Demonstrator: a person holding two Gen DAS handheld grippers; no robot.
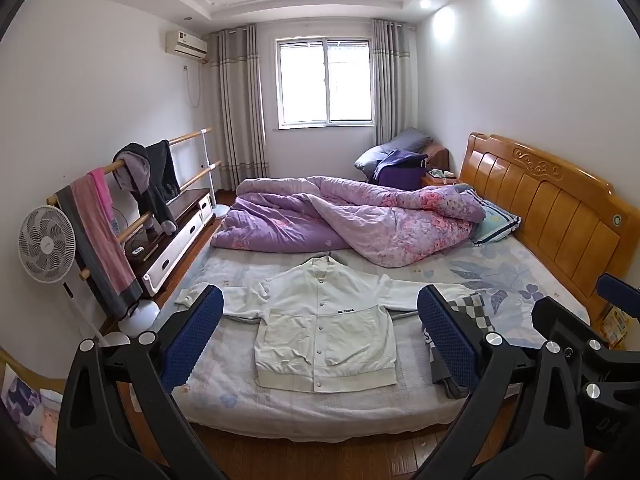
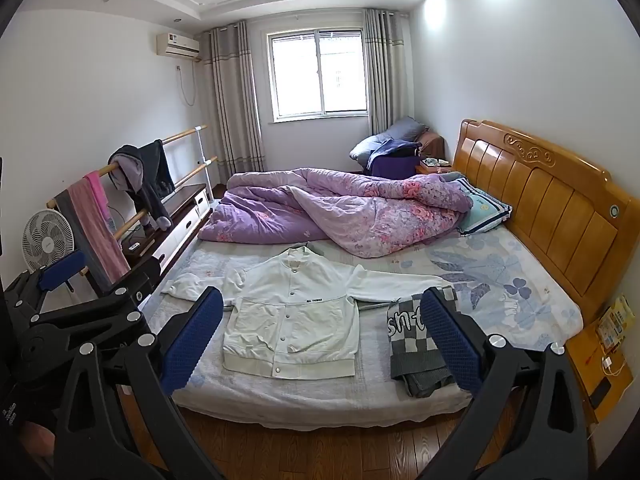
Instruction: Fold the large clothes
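A white snap-button jacket (image 1: 320,328) (image 2: 292,320) lies flat on the bed, front up, both sleeves spread out to the sides. A folded grey and white checked garment (image 1: 464,320) (image 2: 416,340) lies to its right on the mattress. My left gripper (image 1: 320,336) hangs over the floor in front of the bed, jaws wide open and empty, framing the jacket. My right gripper (image 2: 320,336) is also open and empty, a little to the right of the left one. In the right wrist view the left gripper (image 2: 60,276) shows at the left edge.
A crumpled purple floral quilt (image 1: 344,220) fills the far half of the bed (image 1: 400,400). A wooden headboard (image 1: 552,208) stands on the right. A rail with hanging clothes (image 1: 132,184), a fan (image 1: 46,244) and a low cabinet (image 1: 176,236) line the left side. Wooden floor lies in front.
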